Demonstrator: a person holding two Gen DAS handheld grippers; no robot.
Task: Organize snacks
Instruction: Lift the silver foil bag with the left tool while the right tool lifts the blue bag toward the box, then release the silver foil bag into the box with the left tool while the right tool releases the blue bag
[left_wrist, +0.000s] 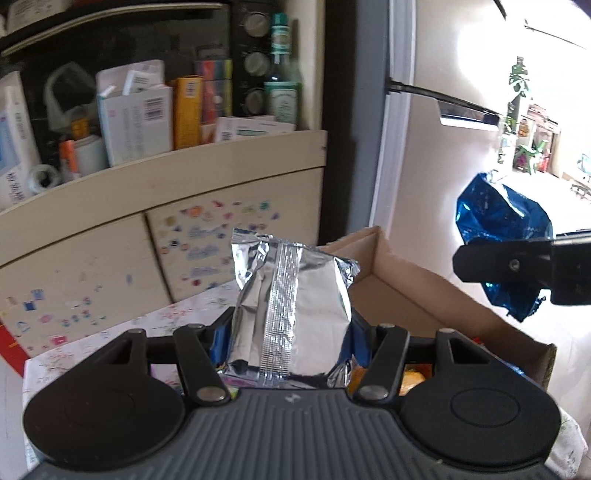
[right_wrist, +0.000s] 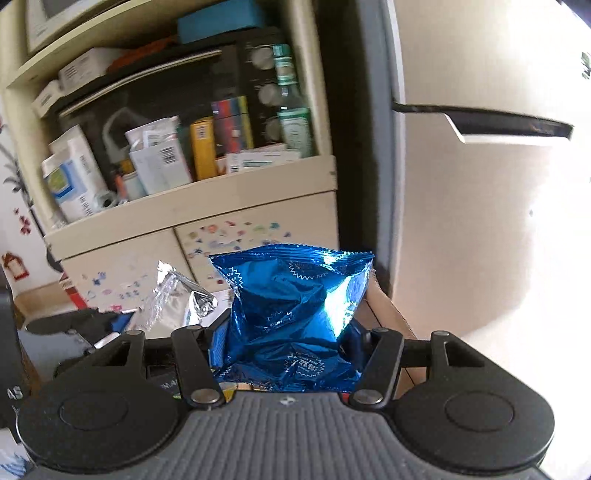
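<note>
My left gripper (left_wrist: 291, 332) is shut on a silver foil snack packet (left_wrist: 291, 306), seam side facing the camera, held upright above the near corner of a cardboard box (left_wrist: 424, 291). My right gripper (right_wrist: 288, 339) is shut on a shiny blue snack packet (right_wrist: 295, 314), lifted over the same box (right_wrist: 388, 310). In the left wrist view the blue packet (left_wrist: 502, 221) and the right gripper's black fingers (left_wrist: 498, 266) hang to the right. In the right wrist view the silver packet (right_wrist: 173, 295) and the left gripper show at the lower left.
A cream shelf unit (left_wrist: 184, 177) packed with boxes and a green bottle (left_wrist: 282, 85) stands behind, its stickered doors below. A pale fridge door (right_wrist: 480, 221) with a dark handle fills the right. Orange and yellow snacks (left_wrist: 413, 380) lie inside the box on a patterned tablecloth (left_wrist: 110, 339).
</note>
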